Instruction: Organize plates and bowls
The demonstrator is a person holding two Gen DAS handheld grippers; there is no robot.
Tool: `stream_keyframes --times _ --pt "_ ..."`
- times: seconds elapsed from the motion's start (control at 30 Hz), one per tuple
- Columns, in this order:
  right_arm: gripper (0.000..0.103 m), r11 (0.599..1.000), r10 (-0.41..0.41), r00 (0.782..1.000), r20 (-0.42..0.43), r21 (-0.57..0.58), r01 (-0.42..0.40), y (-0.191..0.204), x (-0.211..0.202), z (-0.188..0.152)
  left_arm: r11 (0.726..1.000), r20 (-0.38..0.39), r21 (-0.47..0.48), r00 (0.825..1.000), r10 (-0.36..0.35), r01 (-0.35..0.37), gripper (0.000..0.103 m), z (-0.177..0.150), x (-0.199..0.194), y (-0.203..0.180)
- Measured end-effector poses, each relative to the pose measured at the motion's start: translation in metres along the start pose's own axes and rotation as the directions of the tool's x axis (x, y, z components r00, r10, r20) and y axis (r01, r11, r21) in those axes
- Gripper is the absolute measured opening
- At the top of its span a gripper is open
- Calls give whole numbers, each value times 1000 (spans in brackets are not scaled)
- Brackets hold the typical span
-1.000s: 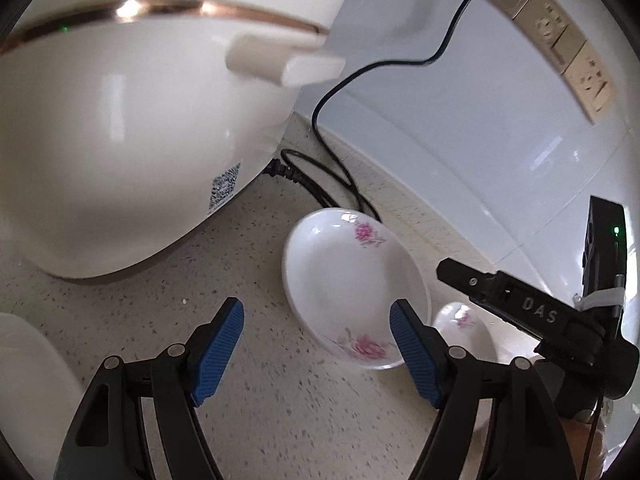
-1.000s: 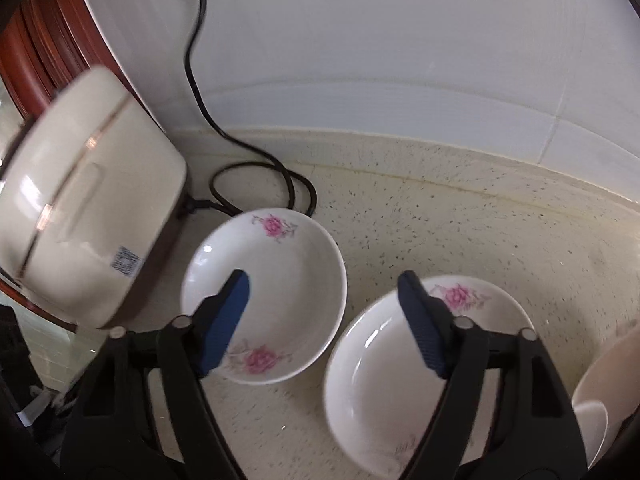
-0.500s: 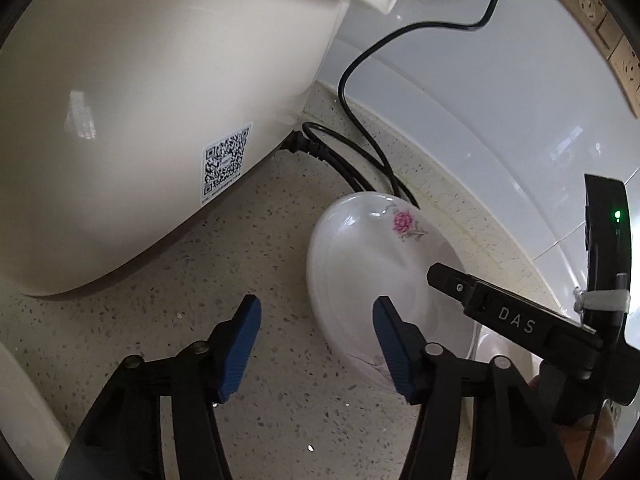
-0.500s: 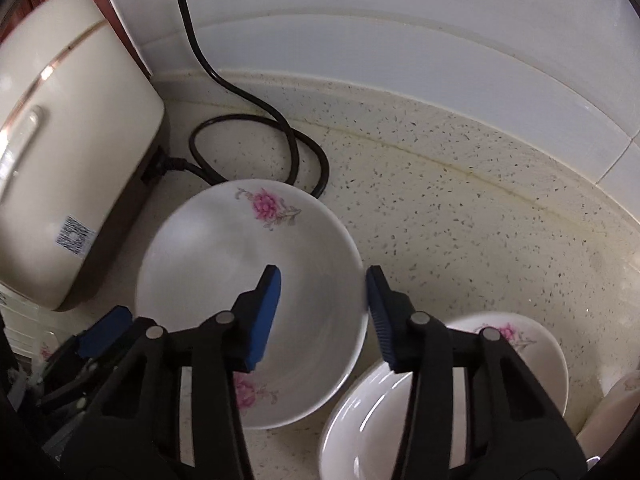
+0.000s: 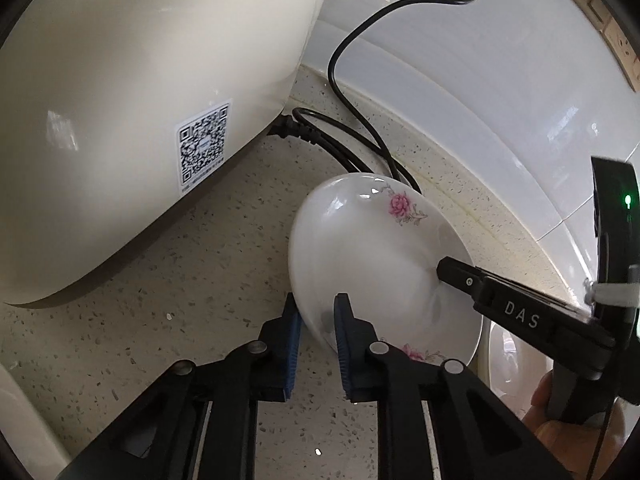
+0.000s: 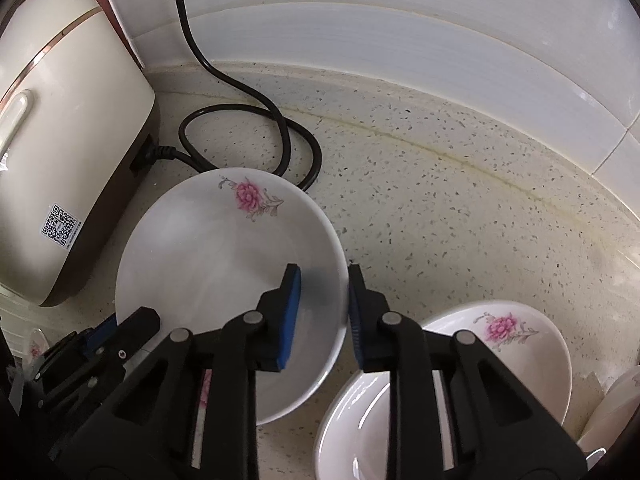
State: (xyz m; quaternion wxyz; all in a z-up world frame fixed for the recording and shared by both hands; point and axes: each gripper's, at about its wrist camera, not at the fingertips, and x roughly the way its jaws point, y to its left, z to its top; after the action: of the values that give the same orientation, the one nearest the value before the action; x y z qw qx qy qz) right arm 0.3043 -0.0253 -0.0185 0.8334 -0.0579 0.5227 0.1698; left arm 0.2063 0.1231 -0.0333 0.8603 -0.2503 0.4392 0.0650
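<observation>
Left gripper (image 5: 316,322): I have just been closing its jaws; the ribbed blue pads now pinch the near-left rim of the flowered bowl, one pad outside, one inside.
Right gripper (image 6: 324,304): my jaws here have just been closing too, and they clamp the same bowl's right rim between flat blue pads.
Flowered bowl (image 6: 208,264): shallow, round, glossy white ceramic with pink flower prints; it sits on the counter just beside the cooker, gripped from two sides.
Second bowl (image 6: 500,364): same glazed white and pink pattern, near the first bowl's right edge; I cannot tell whether they touch.
Counter (image 6: 440,208): pale speckled stone, matte.
Rice cooker (image 5: 140,100): smooth cream shell, rounded, with a QR sticker.
Cable (image 6: 248,120): black rubbery cord looped behind the bowl.
Wall (image 6: 400,40): shiny white tiles.
</observation>
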Motion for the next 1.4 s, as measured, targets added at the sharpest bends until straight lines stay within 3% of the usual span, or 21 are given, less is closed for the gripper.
stream_keyframes --times 0.33,1.0,1.4 --pt "22 1000 -4 1000 13 -21 5 5 -16 -7 1000 40 2 999 -9 9 15 3 -21 3" --pt "20 999 37 999 -6 -5 -37 4 -4 -5 999 9 -39 1000 -14 14 14 -10 -17 16" --pt "15 993 103 993 58 54 -107 -6 -36 -20 994 42 -61 996 -84 86 12 -14 -40 26"
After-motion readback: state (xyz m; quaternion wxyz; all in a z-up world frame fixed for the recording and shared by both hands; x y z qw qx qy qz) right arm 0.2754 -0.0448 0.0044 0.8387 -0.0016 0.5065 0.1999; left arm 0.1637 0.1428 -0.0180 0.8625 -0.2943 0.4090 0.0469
